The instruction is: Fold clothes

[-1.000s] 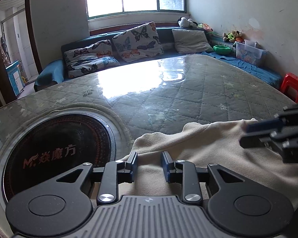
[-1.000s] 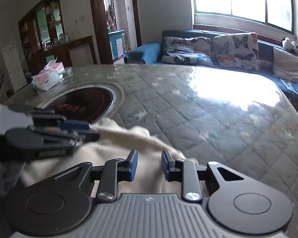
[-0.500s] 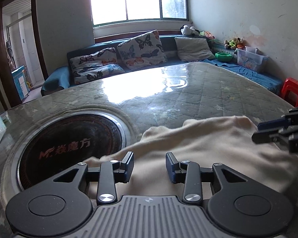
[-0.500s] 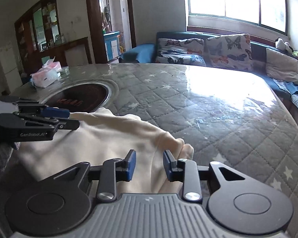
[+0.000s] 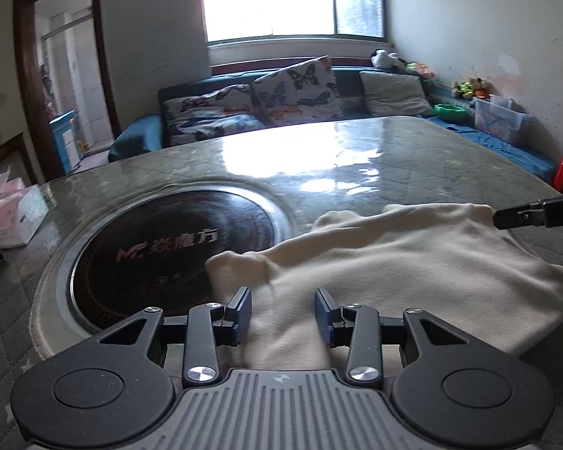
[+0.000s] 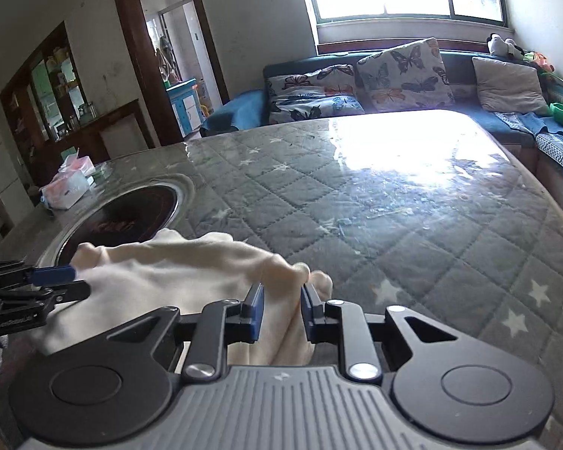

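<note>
Right gripper [image 6: 281, 313]: blue-padded fingers [image 6: 254, 313] are closing, with a bunched ridge of the cream fleece garment [image 6: 176, 273] between them. The cloth fills the gap and humps up above the pads, so this reads as a pinch being taken on the garment's right edge.

Left gripper [image 5: 283, 315]: fingers [image 5: 242, 311] stand apart and released, with cream cloth lying between them but not pressed; nothing is grasped on this side.

The garment lies on the quilted grey star-print surface [image 6: 413, 232] under its glossy clear cover, its left corner lapping onto the round black inset cooktop plate with red lettering [image 5: 161, 247]. It is spread loosely and wrinkled, with no crisp fold visible yet.

Judgement: the step in hand is gripping both near edges before carrying them over. To do it well, seat the right pinch on one or two layers rather than a thick wad, bring the left fingers down on the matching hem, then lift both evenly so the fold line runs straight. The slick cover may let the cloth slide.

Further back: a pink-and-white tissue pack [image 5: 11, 217], then butterfly-print cushions [image 6: 401, 71] on a blue sofa below the window.
</note>
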The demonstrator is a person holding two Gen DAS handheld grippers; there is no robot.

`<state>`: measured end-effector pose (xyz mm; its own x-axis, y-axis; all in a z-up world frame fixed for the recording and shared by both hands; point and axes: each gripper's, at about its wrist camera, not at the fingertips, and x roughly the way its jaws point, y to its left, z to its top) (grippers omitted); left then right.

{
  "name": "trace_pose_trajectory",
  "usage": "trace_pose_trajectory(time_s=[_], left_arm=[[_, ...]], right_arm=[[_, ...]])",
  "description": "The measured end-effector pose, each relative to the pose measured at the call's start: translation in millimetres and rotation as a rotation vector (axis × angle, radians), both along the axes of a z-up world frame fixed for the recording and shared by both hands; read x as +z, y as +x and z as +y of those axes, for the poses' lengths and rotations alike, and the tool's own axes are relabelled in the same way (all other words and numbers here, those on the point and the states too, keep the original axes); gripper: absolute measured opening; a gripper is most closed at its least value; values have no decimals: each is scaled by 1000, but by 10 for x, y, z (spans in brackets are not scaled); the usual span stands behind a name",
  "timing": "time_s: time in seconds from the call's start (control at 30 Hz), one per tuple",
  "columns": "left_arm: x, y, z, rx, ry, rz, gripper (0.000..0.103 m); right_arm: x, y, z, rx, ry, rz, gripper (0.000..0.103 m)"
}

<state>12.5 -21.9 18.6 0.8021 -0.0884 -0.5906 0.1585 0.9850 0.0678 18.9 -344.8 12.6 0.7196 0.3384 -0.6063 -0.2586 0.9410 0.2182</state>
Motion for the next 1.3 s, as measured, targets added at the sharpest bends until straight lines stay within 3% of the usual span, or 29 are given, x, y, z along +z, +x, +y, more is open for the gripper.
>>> trace_pose_trajectory(time_s=[0.4, 0.77, 0.93, 1.1, 1.23, 1.3], left_arm=[[-53, 278, 223, 110, 11, 22, 40], [-96, 241, 172, 105, 54, 4, 40], [-106, 230, 137, 100, 82, -8, 40], [-115, 222, 115, 99, 96, -14, 40], [-120, 217, 115, 102, 100, -15, 41], [-110, 210, 122, 102, 103, -17, 43]], right_arm=[[-102, 100, 17, -30, 17, 15, 21], [-136, 146, 49, -38, 26, 13, 23], [-37, 18, 185, -23, -84, -75, 3], [105, -175, 483, 3, -324, -202, 3], [-47, -66, 514, -21, -364, -144, 4], [-72, 10, 368, -78, -276, -109, 11]])
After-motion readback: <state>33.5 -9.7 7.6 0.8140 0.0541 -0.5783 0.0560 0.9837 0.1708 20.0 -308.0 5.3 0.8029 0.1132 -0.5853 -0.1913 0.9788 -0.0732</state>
